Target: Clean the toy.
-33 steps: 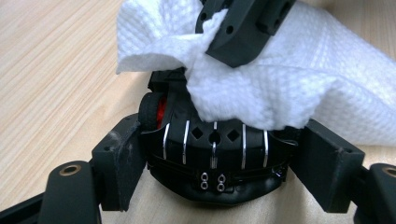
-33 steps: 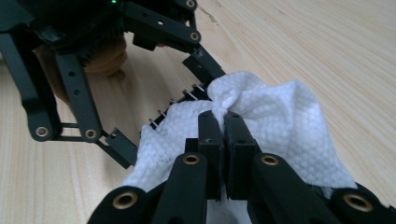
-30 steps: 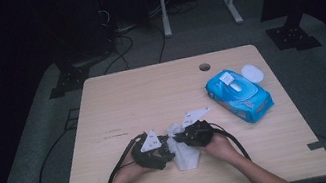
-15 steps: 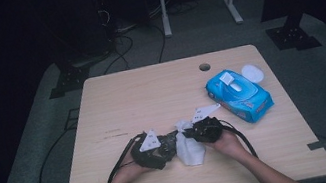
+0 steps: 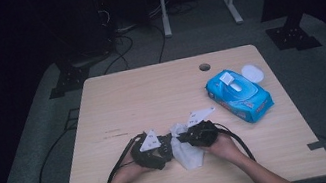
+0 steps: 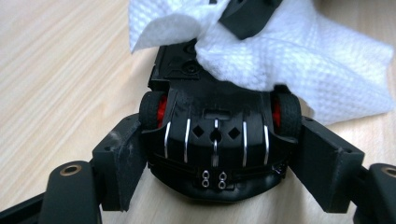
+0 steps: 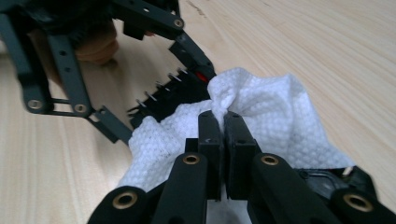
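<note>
Toy car (image 6: 217,149) sits clamped between our left gripper's (image 6: 217,163) jaws, near the table's (image 5: 151,93) front edge, its body black with red behind the wheels. We pinch a white wipe (image 7: 271,121) in our right gripper (image 7: 223,122), jaws nearly together on a fold (cloth draped over the car's far end). Wipes pack (image 5: 238,93) lies near the right edge.

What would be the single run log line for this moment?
left gripper: shut on toy car | right gripper: shut on wipe | wipe on car
</note>
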